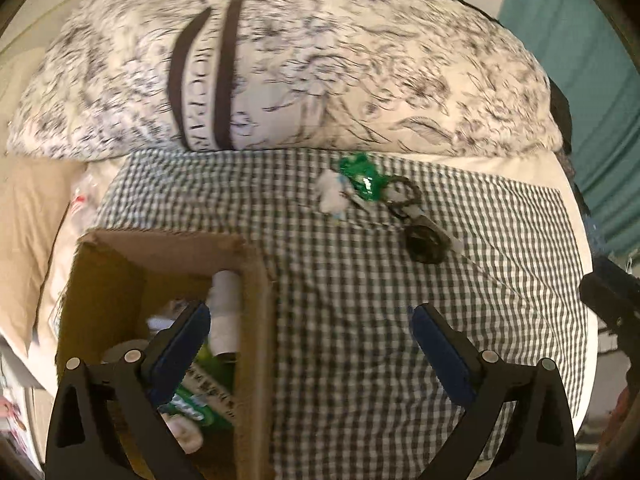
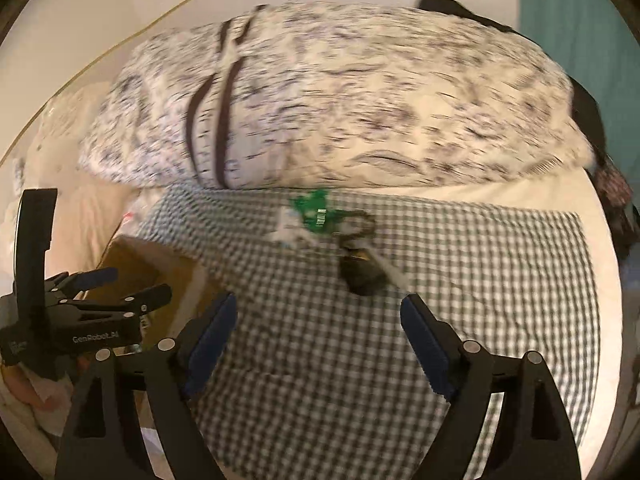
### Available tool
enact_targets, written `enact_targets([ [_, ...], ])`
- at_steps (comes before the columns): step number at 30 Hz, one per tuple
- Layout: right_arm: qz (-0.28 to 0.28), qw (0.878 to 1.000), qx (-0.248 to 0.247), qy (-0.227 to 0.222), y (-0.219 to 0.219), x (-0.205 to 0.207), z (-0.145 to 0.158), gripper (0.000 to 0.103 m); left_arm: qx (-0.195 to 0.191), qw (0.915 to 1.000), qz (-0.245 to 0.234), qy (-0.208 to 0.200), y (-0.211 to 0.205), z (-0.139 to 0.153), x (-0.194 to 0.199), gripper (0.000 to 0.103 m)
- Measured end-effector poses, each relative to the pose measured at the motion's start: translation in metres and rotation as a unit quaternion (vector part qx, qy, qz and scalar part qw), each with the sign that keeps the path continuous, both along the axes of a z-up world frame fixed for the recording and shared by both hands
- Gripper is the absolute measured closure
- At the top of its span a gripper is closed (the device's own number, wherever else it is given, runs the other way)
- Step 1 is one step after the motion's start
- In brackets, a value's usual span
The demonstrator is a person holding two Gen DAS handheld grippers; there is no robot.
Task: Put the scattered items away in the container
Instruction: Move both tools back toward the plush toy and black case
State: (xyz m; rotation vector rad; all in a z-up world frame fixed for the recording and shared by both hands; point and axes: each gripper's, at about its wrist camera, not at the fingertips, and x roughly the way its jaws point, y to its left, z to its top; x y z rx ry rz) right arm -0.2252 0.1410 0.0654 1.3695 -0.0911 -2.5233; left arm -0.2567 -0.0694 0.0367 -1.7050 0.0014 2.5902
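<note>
Your cardboard box point(image 1: 256, 320) sits open at the near left corner of the green-and-white checked cloth point(image 1: 400, 280), and it already holds a white roll point(image 1: 226, 312), a green packet point(image 1: 192, 404) and other items too blurred to name. The things left outside lie together on the cloth, well apart from the box and close to the big patterned pillow point(image 1: 320, 60): a crumpled green wrapper point(image 1: 360, 178) touching a white crumpled piece point(image 1: 330, 194), and just beside them a pair of scissors point(image 1: 404, 200) lying against a dark round object point(image 1: 424, 242).

Your left gripper point(image 1: 310, 332) is spread wide with nothing between its blue pads point(image 1: 182, 344); one finger hangs over the box opening, the other over the cloth beside the box wall. Your right gripper point(image 2: 318, 332) is also spread and empty, hovering over bare checked cloth, with the scissors point(image 2: 356, 224) and wrapper point(image 2: 312, 208) ahead of its tips. In the right wrist view your left gripper point(image 2: 132, 286) shows over the box point(image 2: 188, 280).

The pillow carries dark lettered straps point(image 1: 208, 80). A teal curtain point(image 1: 580, 60) hangs at the far right.
</note>
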Motion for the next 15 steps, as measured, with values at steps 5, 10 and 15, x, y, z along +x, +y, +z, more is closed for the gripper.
enact_targets([
  [5, -0.033, 0.999, -0.004, -0.009, 0.028, -0.005, -0.010, 0.019, -0.009, 0.9995, -0.024, -0.016, 0.023, -0.018, -0.017, 0.000],
  [10, -0.031, 0.999, 0.002, -0.019, 0.029, -0.020, -0.031, 0.019, -0.015, 0.9990, -0.027, -0.032, 0.030, -0.047, -0.035, 0.000],
  [15, -0.013, 0.999, 0.013, -0.028, 0.022, -0.041, -0.060, 0.019, -0.015, 0.9987, -0.016, -0.046, 0.029, -0.080, -0.061, 0.000],
])
